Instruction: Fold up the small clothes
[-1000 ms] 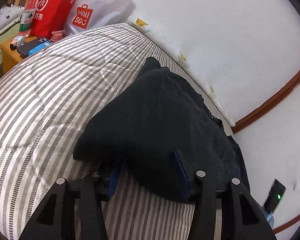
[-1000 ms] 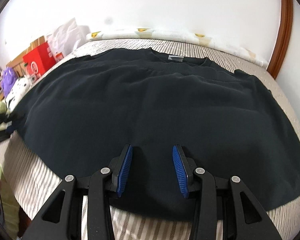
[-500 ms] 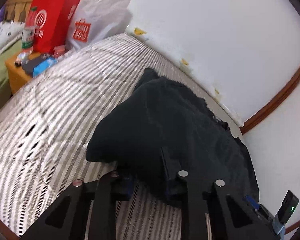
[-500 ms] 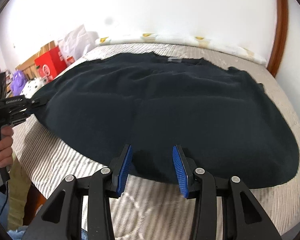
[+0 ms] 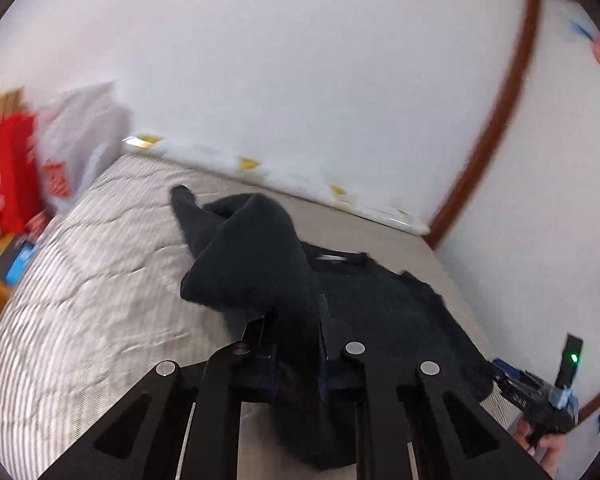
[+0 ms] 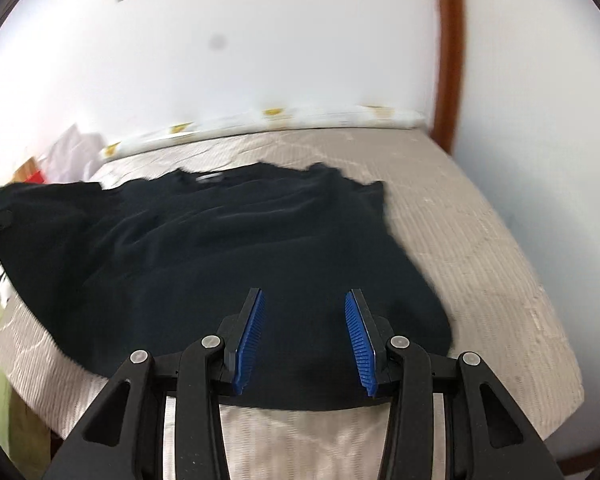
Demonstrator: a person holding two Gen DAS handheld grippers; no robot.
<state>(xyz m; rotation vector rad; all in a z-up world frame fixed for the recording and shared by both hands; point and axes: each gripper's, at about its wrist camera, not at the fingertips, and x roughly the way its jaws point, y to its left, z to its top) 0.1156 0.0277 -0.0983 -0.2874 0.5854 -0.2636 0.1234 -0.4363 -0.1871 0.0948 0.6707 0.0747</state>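
Your left gripper (image 5: 296, 344) has just closed, pinching the shirt (image 5: 260, 256) side and lifting it; right gripper (image 6: 304, 340) spread, empty. Fold's starting.

matt dark knit garment (image 6: 228, 264), quilted bedcover (image 6: 480, 248)

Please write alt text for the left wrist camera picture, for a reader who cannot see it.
The left gripper is shut on a bunched fold of a dark shirt and holds that part up off a striped bed; the rest lies flat. A red bag and a white bag stand at far left. The picture is blurred.
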